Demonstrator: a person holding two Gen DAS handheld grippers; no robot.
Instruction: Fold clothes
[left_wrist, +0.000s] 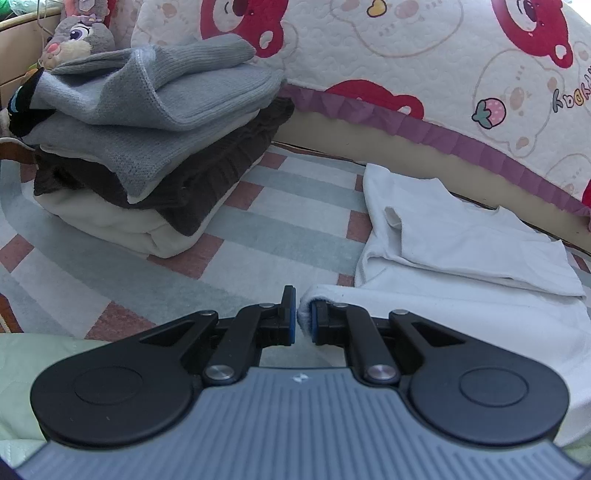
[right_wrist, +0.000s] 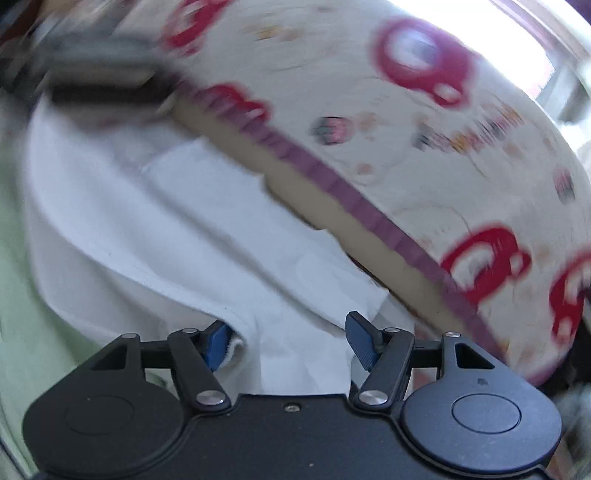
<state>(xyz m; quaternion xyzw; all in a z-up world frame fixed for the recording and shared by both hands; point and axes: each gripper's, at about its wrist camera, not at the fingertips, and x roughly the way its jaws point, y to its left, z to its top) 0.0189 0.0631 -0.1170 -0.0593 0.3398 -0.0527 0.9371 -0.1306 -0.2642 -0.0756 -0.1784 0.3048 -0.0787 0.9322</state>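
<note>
Left gripper (left_wrist: 303, 314) fingers nearly closed, pinching a rolled edge of the white shirt (left_wrist: 454, 240). Shirt lies partly folded on the striped mat (left_wrist: 258, 221), just beside the bear-print cover (left_wrist: 424, 55). Stack of folded clothes (left_wrist: 147, 147) sits apart to its left. Right gripper (right_wrist: 288, 347) fingers spread wide over the shirt (right_wrist: 166, 221); view blurred.

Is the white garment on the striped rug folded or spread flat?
Partly folded: the white garment has one layer doubled over itself, and the left gripper pinches its near edge.
</note>
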